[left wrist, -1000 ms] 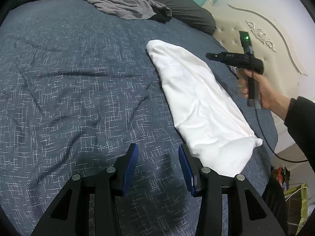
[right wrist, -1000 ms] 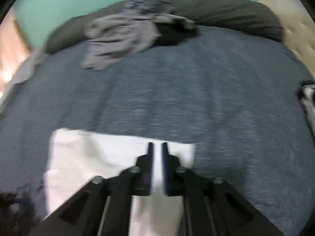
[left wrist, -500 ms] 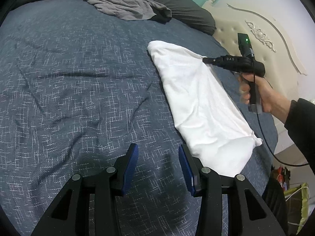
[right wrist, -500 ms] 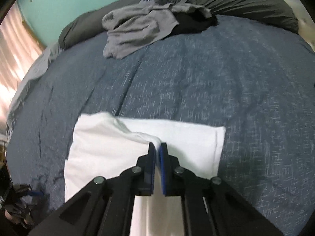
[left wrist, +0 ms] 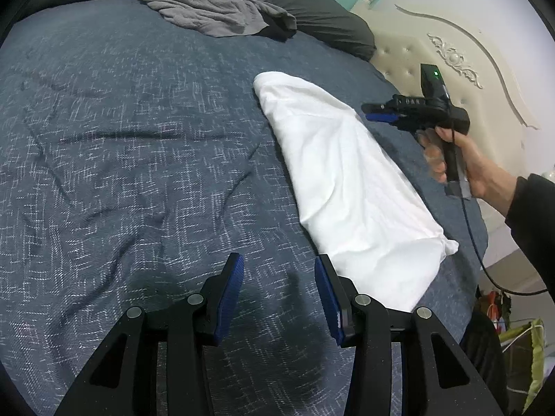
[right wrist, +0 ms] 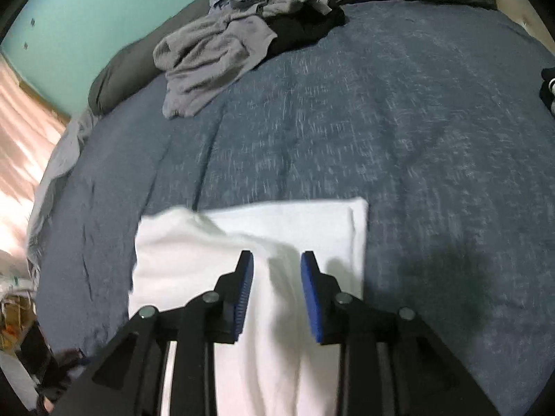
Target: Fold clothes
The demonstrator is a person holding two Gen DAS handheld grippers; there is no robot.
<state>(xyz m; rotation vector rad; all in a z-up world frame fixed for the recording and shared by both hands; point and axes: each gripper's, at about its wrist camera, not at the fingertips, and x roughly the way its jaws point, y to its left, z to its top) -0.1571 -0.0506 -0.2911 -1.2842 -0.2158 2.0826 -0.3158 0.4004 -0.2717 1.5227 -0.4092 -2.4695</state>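
A white folded garment (left wrist: 347, 180) lies lengthwise along the right side of the dark blue bedspread (left wrist: 138, 138). My right gripper (left wrist: 367, 112), held in a hand (left wrist: 475, 166), hovers at the garment's far right edge. In the right wrist view the jaws of this gripper (right wrist: 276, 256) are opening. A raised ridge of the white garment (right wrist: 194, 253) runs between the blue pads (right wrist: 244, 284), which do not press on it. My left gripper (left wrist: 277, 263) stands open over bare bedspread just left of the garment's near end, with nothing between its fingers.
A heap of crumpled grey clothes (left wrist: 215, 10) lies at the far end of the bed against dark pillows (left wrist: 329, 24). A cream headboard (left wrist: 451, 59) stands to the right. A black item (right wrist: 548, 86) sits at the bedspread's right edge.
Half a second ago my right gripper was pinched shut on a fold of the white garment; its jaws have now come apart and the fold has slackened. The left gripper has not moved.
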